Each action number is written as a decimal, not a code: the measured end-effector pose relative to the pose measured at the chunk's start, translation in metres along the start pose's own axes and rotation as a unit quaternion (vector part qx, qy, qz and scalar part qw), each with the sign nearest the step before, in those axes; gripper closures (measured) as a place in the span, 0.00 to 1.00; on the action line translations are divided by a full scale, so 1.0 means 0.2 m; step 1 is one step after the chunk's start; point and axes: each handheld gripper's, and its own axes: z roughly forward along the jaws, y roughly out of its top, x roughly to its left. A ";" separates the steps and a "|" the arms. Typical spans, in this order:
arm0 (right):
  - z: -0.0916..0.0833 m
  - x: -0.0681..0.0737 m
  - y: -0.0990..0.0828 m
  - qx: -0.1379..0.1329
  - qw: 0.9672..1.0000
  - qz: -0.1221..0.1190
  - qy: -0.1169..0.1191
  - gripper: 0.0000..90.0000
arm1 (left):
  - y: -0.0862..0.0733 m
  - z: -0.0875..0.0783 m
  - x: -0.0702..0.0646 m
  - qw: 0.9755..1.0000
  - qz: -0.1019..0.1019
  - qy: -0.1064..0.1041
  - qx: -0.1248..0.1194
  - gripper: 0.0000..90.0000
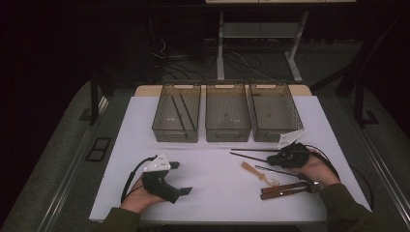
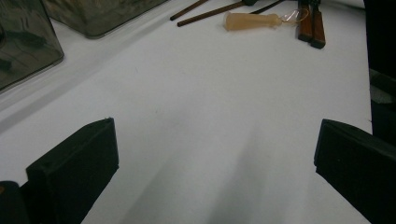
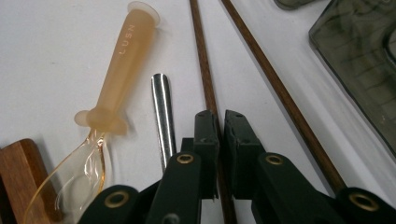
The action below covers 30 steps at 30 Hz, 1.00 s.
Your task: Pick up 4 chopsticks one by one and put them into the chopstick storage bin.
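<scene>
I was at the picking-up step: my right gripper (image 3: 218,122) had its jaws drawn in almost to touching over one of the two dark wooden chopsticks (image 3: 205,79) that lay on the white table (image 1: 212,193). In the right gripper view the stick ran up from between the two black jaws, with only a narrow slit left between them, so I judged it pinched, though I could not see the pads themselves bear on the wood. The second chopstick (image 3: 280,98) lay free just to the side, apart from the jaws and slanting toward the grey bins.

The rest of the cutlery sat near that hand: a translucent orange silicone-handled spoon (image 3: 119,70), a steel handle (image 3: 161,112) just beside the jaw, and two wooden-handled pieces (image 1: 283,190) closest to me. Beyond them stood three smoky plastic bins in a row; the left bin (image 1: 177,133) already held two chopsticks (image 1: 183,112), so I took that as where this one belonged.

The next move, as I judged it, called for a straight lift without tipping the long stick, then a carry across to the left bin, keeping clear of the spoon and the steel handle on the way up. A thin stick could twist or slip out of such a grip.

My right hand (image 1: 314,169) lay low on the table, gripper pointing left along it. My left gripper (image 2: 215,154) rested idle on the near left of the table, jaws wide apart with nothing between them.
</scene>
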 end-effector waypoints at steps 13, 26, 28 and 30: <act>0.00 -0.02 0.02 -0.005 0.999 -0.032 0.002 0.95 | 0.00 0.00 0.00 1.000 0.000 0.000 0.000 0.00; -0.11 0.00 0.09 -0.053 0.998 -0.029 -0.014 0.95 | 0.00 0.00 0.00 1.000 0.000 0.001 0.001 0.00; -0.13 0.01 0.10 -0.062 0.998 -0.022 -0.012 0.95 | 0.00 0.00 0.00 1.000 -0.001 0.001 0.000 0.00; -0.13 0.01 0.11 -0.070 0.997 -0.014 -0.010 0.95 | 0.00 0.00 0.00 1.000 0.000 0.001 0.000 0.00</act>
